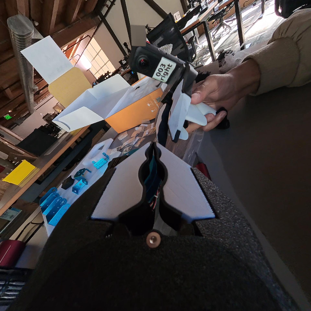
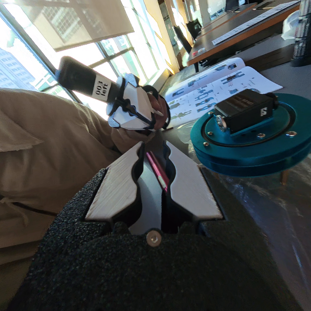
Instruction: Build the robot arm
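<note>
Jaws of the left gripper [image 1: 154,146] are nearly closed on a teal part with red, white and black wires [image 1: 155,196] running from it. Jaws of the right gripper [image 2: 154,145] stand slightly apart; a pink pen-like tool [image 2: 157,168] lies between them, and contact cannot be confirmed. On the desk [image 2: 252,193], just right of the right gripper, sits a teal round base [image 2: 235,151] carrying a black box [image 2: 245,109]. Blue metal brackets [image 1: 53,207] lie left of the left gripper.
</note>
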{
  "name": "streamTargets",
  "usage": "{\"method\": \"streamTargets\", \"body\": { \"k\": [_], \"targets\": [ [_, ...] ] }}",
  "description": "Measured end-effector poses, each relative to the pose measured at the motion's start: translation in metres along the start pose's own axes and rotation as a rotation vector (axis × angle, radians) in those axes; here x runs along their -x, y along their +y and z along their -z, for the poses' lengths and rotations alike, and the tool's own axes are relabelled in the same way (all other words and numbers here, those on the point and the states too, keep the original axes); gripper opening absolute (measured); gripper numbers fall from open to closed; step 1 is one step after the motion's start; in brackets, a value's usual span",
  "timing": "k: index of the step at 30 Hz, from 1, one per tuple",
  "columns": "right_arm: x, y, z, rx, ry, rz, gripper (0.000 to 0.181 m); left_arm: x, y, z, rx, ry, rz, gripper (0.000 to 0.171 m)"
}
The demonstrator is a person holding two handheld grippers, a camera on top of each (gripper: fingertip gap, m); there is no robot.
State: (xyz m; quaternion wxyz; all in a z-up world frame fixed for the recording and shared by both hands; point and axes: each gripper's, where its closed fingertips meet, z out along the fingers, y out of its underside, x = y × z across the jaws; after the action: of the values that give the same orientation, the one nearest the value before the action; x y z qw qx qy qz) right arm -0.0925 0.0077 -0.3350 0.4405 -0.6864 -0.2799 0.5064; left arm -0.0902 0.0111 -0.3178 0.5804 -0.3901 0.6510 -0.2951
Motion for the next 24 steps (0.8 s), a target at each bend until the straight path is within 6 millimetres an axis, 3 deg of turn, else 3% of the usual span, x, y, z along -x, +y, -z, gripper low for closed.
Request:
{"method": "streamTargets", "body": {
  "k": [5,9,13,15,19,24],
  "targets": [
    [-0.032,0.007,0.022,0.101,0.231,0.103,0.013,0.003,0.029,0.008,0.132,-0.013,0.145,0.000],
    [-0.065,0.004,0.061,0.195,0.472,0.191,0.008,-0.002,0.049,0.026,0.174,-0.025,0.319,0.000],
    [-0.080,0.020,0.095,0.370,0.607,0.216,0.009,-0.004,0.063,0.039,0.194,-0.049,0.407,0.007],
    [-0.078,0.027,0.087,0.385,0.570,0.191,0.009,-0.002,0.067,0.044,0.202,-0.076,0.434,0.009],
    [-0.099,0.062,0.082,0.594,0.657,0.224,0.009,-0.002,0.060,0.053,0.170,-0.108,0.451,0.009],
    [-0.102,0.068,0.077,0.627,0.649,0.208,0.010,-0.006,0.049,0.060,0.149,-0.117,0.464,0.009]
  ]
}}
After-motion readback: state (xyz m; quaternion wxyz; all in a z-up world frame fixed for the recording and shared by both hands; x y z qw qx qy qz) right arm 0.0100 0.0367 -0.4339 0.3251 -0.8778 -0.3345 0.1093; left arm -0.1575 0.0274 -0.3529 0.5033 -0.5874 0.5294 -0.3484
